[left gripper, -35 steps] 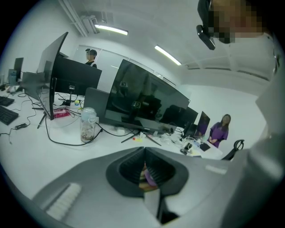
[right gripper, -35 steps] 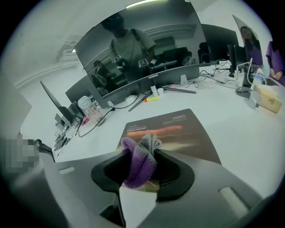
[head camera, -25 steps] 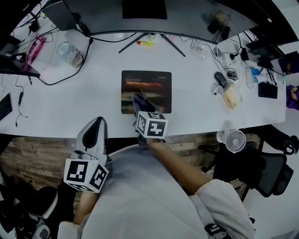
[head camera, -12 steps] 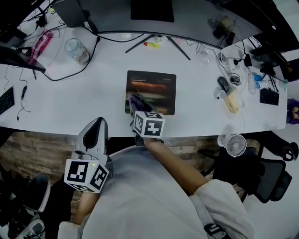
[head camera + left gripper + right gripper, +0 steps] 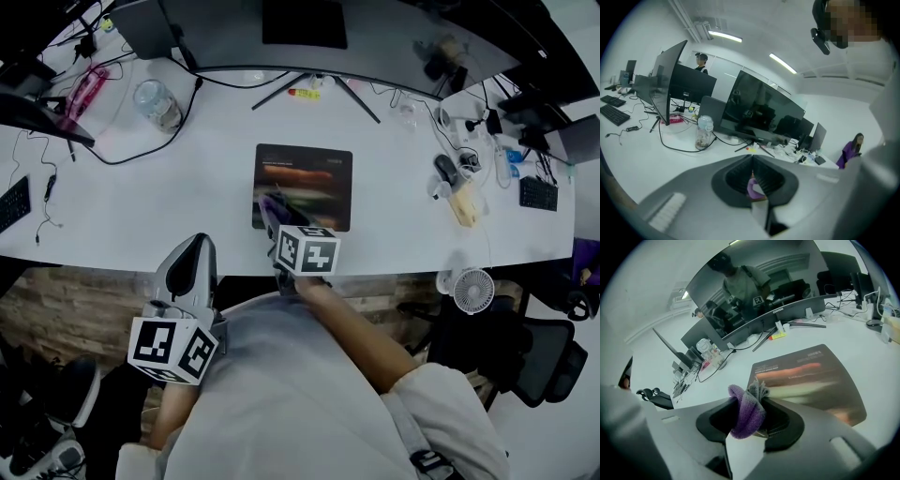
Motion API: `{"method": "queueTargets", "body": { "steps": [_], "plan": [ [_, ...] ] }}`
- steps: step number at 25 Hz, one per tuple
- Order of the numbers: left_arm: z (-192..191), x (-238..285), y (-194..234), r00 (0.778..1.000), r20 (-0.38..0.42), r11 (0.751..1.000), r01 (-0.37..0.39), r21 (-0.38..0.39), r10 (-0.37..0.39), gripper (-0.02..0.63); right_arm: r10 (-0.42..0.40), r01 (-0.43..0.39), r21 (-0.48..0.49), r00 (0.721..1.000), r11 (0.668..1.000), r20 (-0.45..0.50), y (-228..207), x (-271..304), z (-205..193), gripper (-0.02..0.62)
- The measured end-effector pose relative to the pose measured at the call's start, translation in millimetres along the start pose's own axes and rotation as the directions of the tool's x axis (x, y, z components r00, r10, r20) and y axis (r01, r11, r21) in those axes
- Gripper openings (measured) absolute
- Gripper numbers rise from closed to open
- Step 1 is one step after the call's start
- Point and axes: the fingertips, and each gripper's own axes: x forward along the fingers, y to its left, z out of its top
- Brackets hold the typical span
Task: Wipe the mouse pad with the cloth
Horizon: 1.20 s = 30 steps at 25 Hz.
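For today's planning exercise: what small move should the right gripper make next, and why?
Probably sweep the right gripper forward across the mouse pad: its jaws clamp the purple cloth by the pad's near left corner, with most of the pad lying ahead.

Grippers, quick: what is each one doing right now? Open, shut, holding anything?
Left gripper: shut, holding nothing.
Right gripper: shut on the purple cloth.

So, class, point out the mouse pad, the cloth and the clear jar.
mouse pad (image 5: 311, 180): head view, middle of its printed face.
cloth (image 5: 746, 413): right gripper view, purple fold.
clear jar (image 5: 156, 105): head view, its body.
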Motion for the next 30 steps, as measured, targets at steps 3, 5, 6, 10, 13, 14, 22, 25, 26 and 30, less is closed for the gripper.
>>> {"method": "queueTargets", "body": {
  "steps": [3, 5, 6, 10, 13, 14, 22, 25, 26, 30],
  "plan": [
    [0.0, 1.3, -1.8, 1.000, -0.004, 1.000, 0.015, 0.018, -0.015, 0.000, -0.003, 0.003, -0.007, 1.000, 1.000, 0.012, -3.5, -6.6, 0.9, 0.158],
    [0.0, 2.1, -2.9, 1.000, -0.010, 0.999, 0.028, 0.029, -0.028, 0.000, -0.004, 0.004, -0.009, 1.000, 1.000, 0.019, -5.7, -11.2, 2.6, 0.158],
    [0.0, 2.3, -3.7, 0.999, -0.012, 0.999, 0.034, 0.033, -0.034, 0.000, -0.004, 0.004, -0.009, 1.000, 1.000, 0.024, -6.8, -14.2, 3.9, 0.160],
    [1.0, 4.0, -10.1, 0.998, -0.011, 0.997, 0.056, 0.047, -0.056, 0.000, 0.008, -0.007, -0.013, 0.998, 1.000, 0.058, -13.3, -30.7, 14.8, 0.161],
    [3.3, 4.3, -14.6, 0.998, -0.008, 0.996, 0.068, 0.055, -0.068, 0.000, 0.017, -0.017, -0.006, 0.995, 1.000, 0.094, -18.2, -46.0, 25.0, 0.164],
    [4.3, 4.3, -15.9, 0.997, -0.006, 0.996, 0.072, 0.058, -0.072, 0.000, 0.019, -0.018, -0.005, 0.994, 1.000, 0.106, -19.6, -51.5, 28.3, 0.164],
    [11.7, 3.2, -29.3, 0.993, 0.012, 0.989, 0.113, 0.097, -0.115, 0.000, 0.048, -0.037, -0.060, 0.980, 0.997, 0.194, -23.1, -103.0, 48.3, 0.166],
    [12.1, 2.1, -32.7, 0.992, 0.013, 0.986, 0.125, 0.106, -0.127, 0.000, 0.045, -0.022, -0.099, 0.972, 0.995, 0.231, -25.3, -126.1, 57.3, 0.166],
    [12.0, 1.8, -33.6, 0.991, 0.015, 0.986, 0.128, 0.109, -0.130, 0.000, 0.044, -0.018, -0.110, 0.968, 0.994, 0.245, -25.6, -134.0, 61.1, 0.166],
    [12.3, -0.5, -36.6, 0.990, 0.021, 0.984, 0.138, 0.113, -0.141, 0.000, 0.043, 0.004, -0.153, 0.953, 0.988, 0.301, -23.6, -165.8, 73.2, 0.166]
  ]
}}
